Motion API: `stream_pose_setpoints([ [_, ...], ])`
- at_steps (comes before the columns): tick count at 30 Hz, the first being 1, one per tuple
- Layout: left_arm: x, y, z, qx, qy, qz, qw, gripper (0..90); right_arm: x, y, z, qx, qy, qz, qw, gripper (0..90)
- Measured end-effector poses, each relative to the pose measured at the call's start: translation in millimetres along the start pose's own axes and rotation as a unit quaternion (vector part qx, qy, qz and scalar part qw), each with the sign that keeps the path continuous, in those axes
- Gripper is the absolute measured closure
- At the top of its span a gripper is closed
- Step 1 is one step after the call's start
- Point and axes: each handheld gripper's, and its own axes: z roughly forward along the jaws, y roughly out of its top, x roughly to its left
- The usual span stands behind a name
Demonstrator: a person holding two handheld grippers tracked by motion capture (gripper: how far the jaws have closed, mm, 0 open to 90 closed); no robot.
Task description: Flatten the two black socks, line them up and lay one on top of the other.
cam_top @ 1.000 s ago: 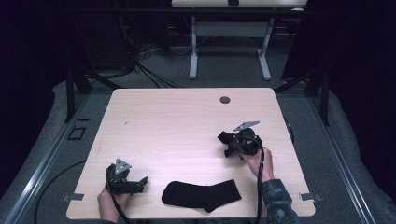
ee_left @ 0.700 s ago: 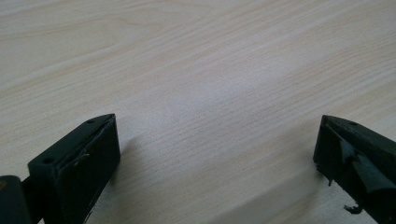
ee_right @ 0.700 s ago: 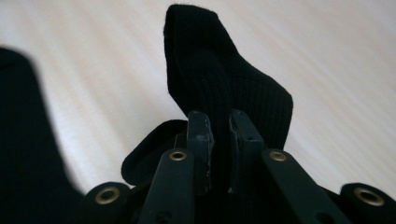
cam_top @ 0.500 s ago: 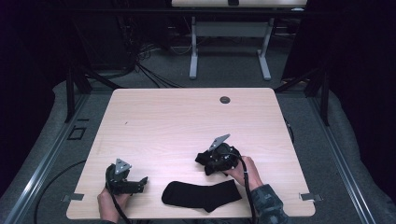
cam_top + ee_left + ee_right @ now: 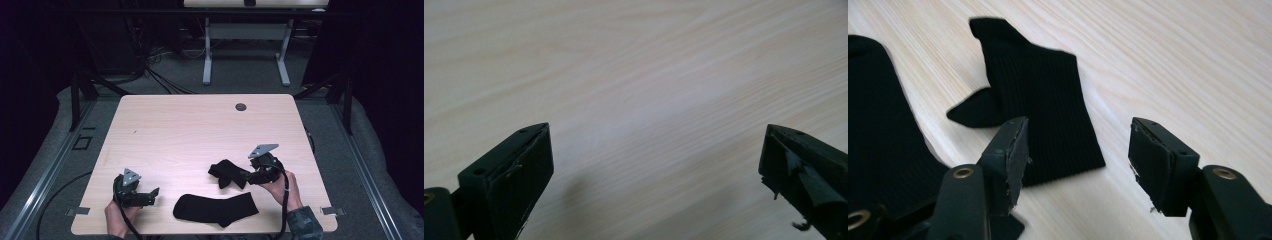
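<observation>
Two black socks near bench's (image 5: 165,125) front edge: flat sock (image 5: 216,208), crumpled sock (image 5: 227,172) behind it. Right gripper (image 5: 246,176) fingers just opened, spread, nothing pinched; left gripper (image 5: 152,196) fingers spread, idle. Regrip crumpled sock at cuff, lay flat alongside its mate.

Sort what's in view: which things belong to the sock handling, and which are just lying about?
Part of the job:
- folded sock, just set down as the right gripper jaws opened
- flat sock at the near table edge
- left gripper, open over bare table

Just lying about:
- round table hole
- floor cables
- desk legs behind
</observation>
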Motion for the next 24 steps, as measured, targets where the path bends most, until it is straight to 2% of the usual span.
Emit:
stream_pose_setpoints([
  [1, -7.6, 6.7, -1.2, -0.003, -0.01, 0.004, 0.9999, 1.2, -0.3, -3.1, -0.5, 0.004, 0.002, 0.005, 1.0, 40.0],
  [2, -7.6, 6.7, -1.2, -0.003, -0.01, 0.004, 0.9999, 0.7, -0.3, -6.0, -0.4, 0.006, 0.0, 0.009, 0.9999, 39.5],
  [3, -26.8, 19.4, 1.6, 0.002, -0.033, 0.022, 0.9992, 0.1, 0.1, -9.4, 0.8, 0.004, -0.001, 0.019, 0.9998, 39.1],
  [5, -47.1, 30.6, 8.2, 0.009, -0.057, 0.041, 0.9975, 0.0, 0.6, -13.3, 4.1, 0.004, -0.002, 0.031, 0.9995, 37.9],
  [6, -47.1, 30.6, 8.2, 0.009, -0.057, 0.041, 0.9975, 0.0, 0.6, -13.3, 4.1, 0.004, -0.002, 0.031, 0.9995, 37.9],
  [7, -66.4, 40.8, 16.6, 0.016, -0.082, 0.053, 0.9951, 0.0, 1.8, -16.3, 8.4, 0.007, 0.002, 0.038, 0.9993, 36.0],
  [9, -84.6, 50.6, 25.5, 0.021, -0.096, 0.075, 0.9923, 0.0, 3.8, -17.6, 11.5, 0.007, 0.006, 0.04, 0.9991, 34.4],
  [12, -110.8, 62.8, 39.0, 0.039, -0.12, 0.111, 0.9858, 0.1, 7.8, -18.5, 16.3, 0.011, 0.01, 0.038, 0.9992, 30.0],
  [14, -128.4, 70.3, 48.3, 0.051, -0.129, 0.135, 0.981, 1.2, 11.2, -18.4, 20.9, 0.02, 0.01, 0.029, 0.9993, 28.0],
  [16, -138.5, 75.7, 53.8, 0.055, -0.137, 0.154, 0.977, 7.4, 15.3, -18.5, 26.7, 0.023, 0.005, 0.024, 0.9994, 29.9],
  [19, -150.4, 83.8, 62.8, 0.064, -0.16, 0.163, 0.9715, 16.9, 19.8, -18.8, 34.8, 0.036, 0.007, 0.013, 0.9992, 35.6],
  [20, -153.2, 86.1, 64.3, 0.065, -0.166, 0.164, 0.9703, 18.6, 21.2, -19.2, 37.5, 0.039, 0.009, 0.011, 0.9992, 36.6],
  [24, -163.6, 91.3, 71.1, 0.069, -0.166, 0.176, 0.9678, 33.7, 24.8, -21.6, 48.2, 0.044, 0.019, 0.006, 0.9988, 42.9],
])
